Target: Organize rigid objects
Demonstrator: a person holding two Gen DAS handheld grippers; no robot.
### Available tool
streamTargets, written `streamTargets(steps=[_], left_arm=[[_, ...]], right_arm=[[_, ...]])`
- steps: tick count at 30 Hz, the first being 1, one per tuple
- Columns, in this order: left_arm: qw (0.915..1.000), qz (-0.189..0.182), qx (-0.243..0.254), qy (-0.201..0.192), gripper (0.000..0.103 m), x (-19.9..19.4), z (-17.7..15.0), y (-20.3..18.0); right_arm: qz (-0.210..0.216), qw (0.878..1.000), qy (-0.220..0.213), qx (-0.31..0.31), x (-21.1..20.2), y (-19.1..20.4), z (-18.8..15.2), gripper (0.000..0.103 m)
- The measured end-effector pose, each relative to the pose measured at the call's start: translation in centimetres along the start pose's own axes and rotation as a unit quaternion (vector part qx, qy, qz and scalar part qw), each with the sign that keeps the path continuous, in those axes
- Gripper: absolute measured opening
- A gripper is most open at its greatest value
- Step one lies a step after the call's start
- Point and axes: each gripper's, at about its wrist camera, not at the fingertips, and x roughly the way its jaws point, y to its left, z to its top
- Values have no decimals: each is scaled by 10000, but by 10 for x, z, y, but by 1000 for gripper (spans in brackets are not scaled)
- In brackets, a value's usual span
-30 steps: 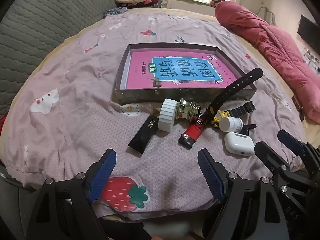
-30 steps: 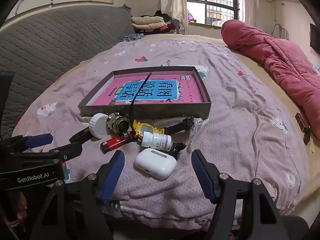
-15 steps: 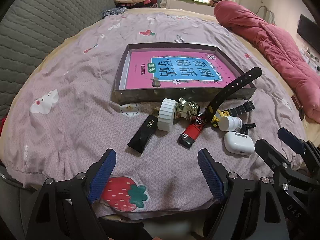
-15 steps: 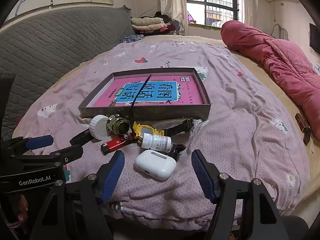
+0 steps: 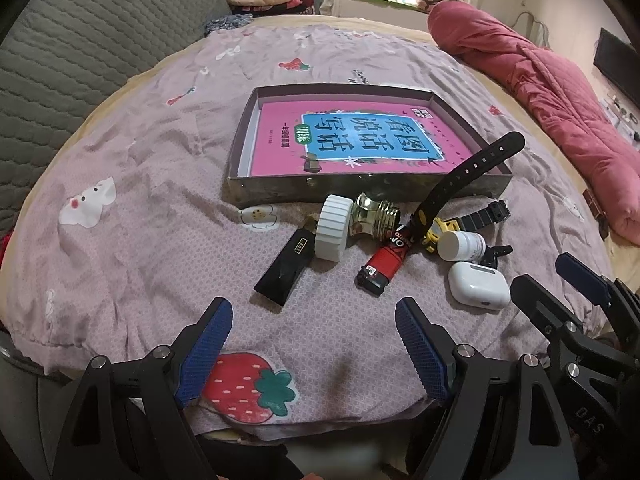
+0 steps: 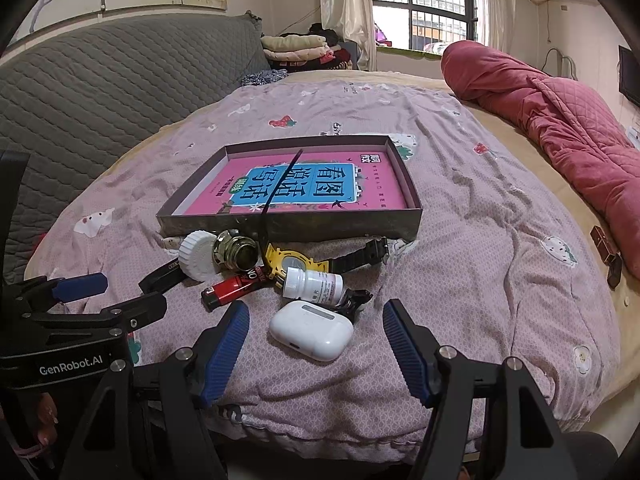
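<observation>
Bedroom, mauve printed bedsheet [image 5: 152,216], grey quilted headboard [image 6: 120,92] behind. Shallow box [image 6: 288,228] with pink book [image 6: 320,188] mid-bed; just before it lie watch [image 6: 296,260], lighter [image 5: 384,264], pill bottle [image 6: 316,286], earbuds case [image 6: 312,332]. Left gripper [image 5: 312,340] and right gripper [image 6: 316,340] both wide open, empty.

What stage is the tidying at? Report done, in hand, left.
Done: nothing; the box holds only a pink book. In hand: nothing; the right tongs are open around the earbud case, the left tongs open over bare sheet. Left: lighter, pill bottle, watch, the rest.
</observation>
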Motion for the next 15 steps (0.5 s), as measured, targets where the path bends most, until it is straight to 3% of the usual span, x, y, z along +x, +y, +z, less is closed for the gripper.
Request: streamTargets(steps=[15], left_arm=[[10000, -59, -20, 14, 84, 1, -1, 0]], right_arm=[[-4, 10000, -8, -21, 0, 2, 0, 69]])
